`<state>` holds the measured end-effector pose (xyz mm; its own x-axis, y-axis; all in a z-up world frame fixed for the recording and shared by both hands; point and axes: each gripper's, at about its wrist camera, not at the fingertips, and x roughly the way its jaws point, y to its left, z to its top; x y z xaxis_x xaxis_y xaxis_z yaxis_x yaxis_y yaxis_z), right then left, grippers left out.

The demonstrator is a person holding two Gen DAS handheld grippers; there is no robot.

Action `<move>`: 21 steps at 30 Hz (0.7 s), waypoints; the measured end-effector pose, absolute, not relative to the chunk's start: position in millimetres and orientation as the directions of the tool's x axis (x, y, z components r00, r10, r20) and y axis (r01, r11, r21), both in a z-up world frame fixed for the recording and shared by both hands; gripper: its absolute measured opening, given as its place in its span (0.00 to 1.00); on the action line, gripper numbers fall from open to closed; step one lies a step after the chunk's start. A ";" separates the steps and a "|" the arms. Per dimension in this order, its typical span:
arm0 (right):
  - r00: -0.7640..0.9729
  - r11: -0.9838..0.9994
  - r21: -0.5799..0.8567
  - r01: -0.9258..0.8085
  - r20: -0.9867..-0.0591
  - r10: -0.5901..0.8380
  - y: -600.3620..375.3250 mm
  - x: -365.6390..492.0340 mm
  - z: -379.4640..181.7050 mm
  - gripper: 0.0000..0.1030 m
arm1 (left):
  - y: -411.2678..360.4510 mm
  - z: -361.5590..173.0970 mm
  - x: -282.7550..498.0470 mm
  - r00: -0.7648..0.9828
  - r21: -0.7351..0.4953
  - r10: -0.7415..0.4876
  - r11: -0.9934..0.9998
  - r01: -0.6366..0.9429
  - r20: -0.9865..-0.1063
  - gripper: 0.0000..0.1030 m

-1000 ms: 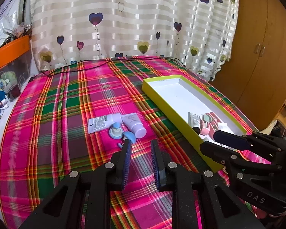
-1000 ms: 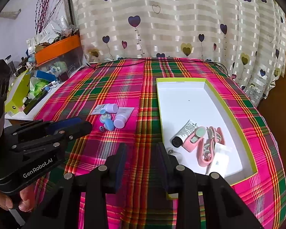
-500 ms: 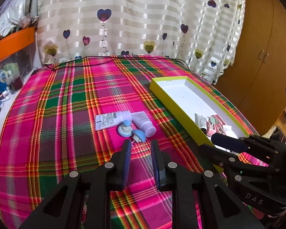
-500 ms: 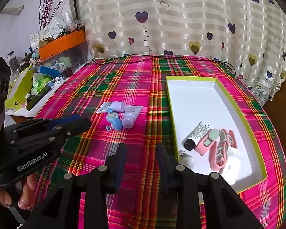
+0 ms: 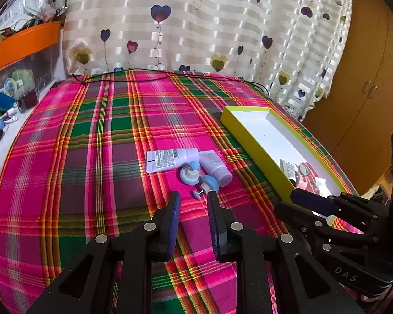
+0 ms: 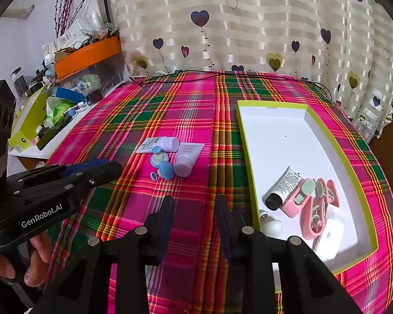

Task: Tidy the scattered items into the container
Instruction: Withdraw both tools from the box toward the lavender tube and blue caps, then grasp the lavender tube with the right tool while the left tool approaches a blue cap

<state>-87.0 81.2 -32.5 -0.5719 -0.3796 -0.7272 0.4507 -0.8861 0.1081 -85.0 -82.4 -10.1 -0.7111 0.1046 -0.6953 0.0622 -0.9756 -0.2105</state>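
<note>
A person holds a set of tongs in each hand above a table (image 6: 196, 99) covered in a pink and green plaid cloth. The left tongs (image 5: 193, 201) stand part open and hold nothing, their tips just short of a small cluster of scattered items (image 5: 188, 166): two lilac tubes, a blue and white round piece, a blue cap and a tiny blue pin. The right tongs (image 6: 195, 206) also stand open and empty, over bare cloth between that cluster and the container (image 6: 249, 172), a shallow white tray with a lime-green rim at the right side of the table. The tray already holds a black-capped tube, pink grooming tools and some white pieces at its near end. The step in hand looks like the approach to the next pickup, with the cluster not yet touched. The next move probably calls for the left tongs to ease forward, straddle one small piece and close without scattering its neighbours. Compared with a second earlier, the cluster sits closer to the left tongs and nearer the middle of that view; both openings look unchanged.
</note>
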 end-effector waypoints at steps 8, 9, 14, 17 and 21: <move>-0.563 -0.884 0.117 0.452 -0.732 -0.384 73.3 -96.0 -37.6 0.31 | -89.3 -16.2 -88.0 -0.700 -0.223 0.107 -0.972 0.077 -0.706 0.21; -0.562 -0.884 0.117 0.452 -0.733 -0.384 72.3 -97.2 -38.2 0.31 | -89.5 -16.7 -88.4 -0.699 -0.221 0.105 -0.972 0.078 -0.707 0.21; -0.559 -0.886 0.121 0.448 -0.735 -0.383 68.3 -104.2 -41.1 0.31 | -87.7 -18.2 -91.3 -0.696 -0.209 0.107 -0.976 0.063 -0.710 0.21; -0.557 -0.886 0.124 0.447 -0.736 -0.384 65.3 -109.5 -42.2 0.31 | -86.0 -18.9 -93.9 -0.695 -0.205 0.114 -0.978 0.050 -0.710 0.21; -0.551 -0.884 0.132 0.448 -0.738 -0.389 60.2 -116.3 -43.7 0.31 | -86.2 -20.9 -99.1 -0.691 -0.202 0.121 -0.979 0.037 -0.713 0.21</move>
<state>-116.3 60.2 -43.7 -0.5515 -0.3893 -0.7378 0.4477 -0.8844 0.1320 -99.1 -86.2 -20.9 -0.6907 0.1209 -0.7130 0.0373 -0.9787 -0.2021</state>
